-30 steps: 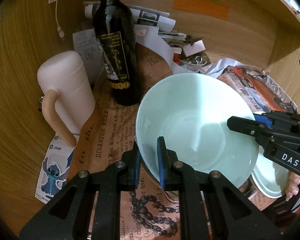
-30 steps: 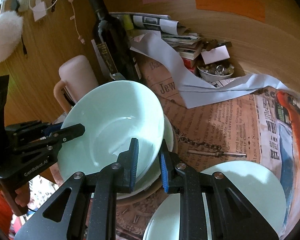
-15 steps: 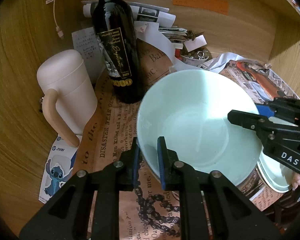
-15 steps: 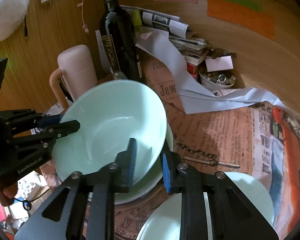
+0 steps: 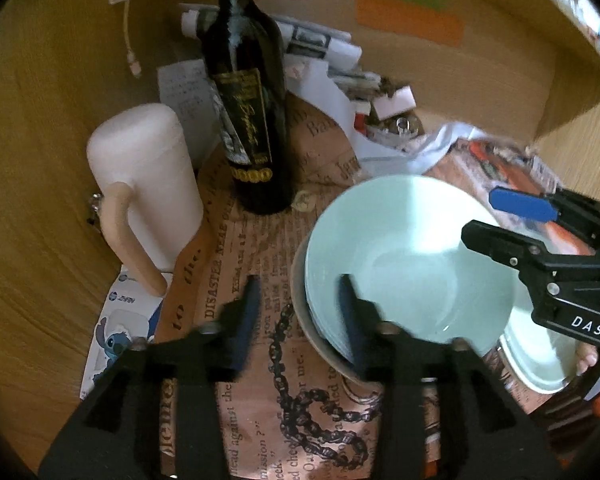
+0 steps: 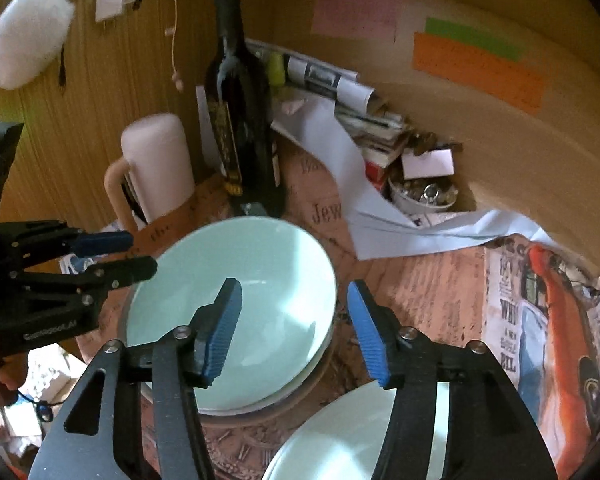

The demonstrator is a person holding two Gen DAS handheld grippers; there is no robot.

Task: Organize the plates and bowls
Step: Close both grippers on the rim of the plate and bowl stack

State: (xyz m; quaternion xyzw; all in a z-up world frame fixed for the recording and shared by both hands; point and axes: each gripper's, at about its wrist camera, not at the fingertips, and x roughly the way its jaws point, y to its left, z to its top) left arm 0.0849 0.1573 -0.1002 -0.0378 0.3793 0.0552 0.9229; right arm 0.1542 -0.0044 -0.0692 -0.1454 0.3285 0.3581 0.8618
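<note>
The pale mint-green ceramic bowl (image 6: 236, 304) now sits nested on top of a stack of like bowls, itself seated in a darker brown-rimmed bowl (image 5: 324, 354), on the newspaper-covered desk (image 6: 428, 292) just in front of the dark glass wine bottle (image 5: 246, 120). Both grippers have just been opening: the left gripper (image 5: 298, 312) and the right gripper (image 6: 294, 332) each straddle the bowl's rim with their pads clear of it, so the bowl is released, not held. Stacking this bowl looks done. A pale green plate (image 6: 340, 440) lies near the desk's front edge, just beside the stack on the right-gripper side; whether more plates lie under it cannot be told. What seems left is to back both grippers off the rim and deal with the plate. The white lidded mug with a beige handle (image 5: 144, 188) stands apart, toward the desk's left side.
</note>
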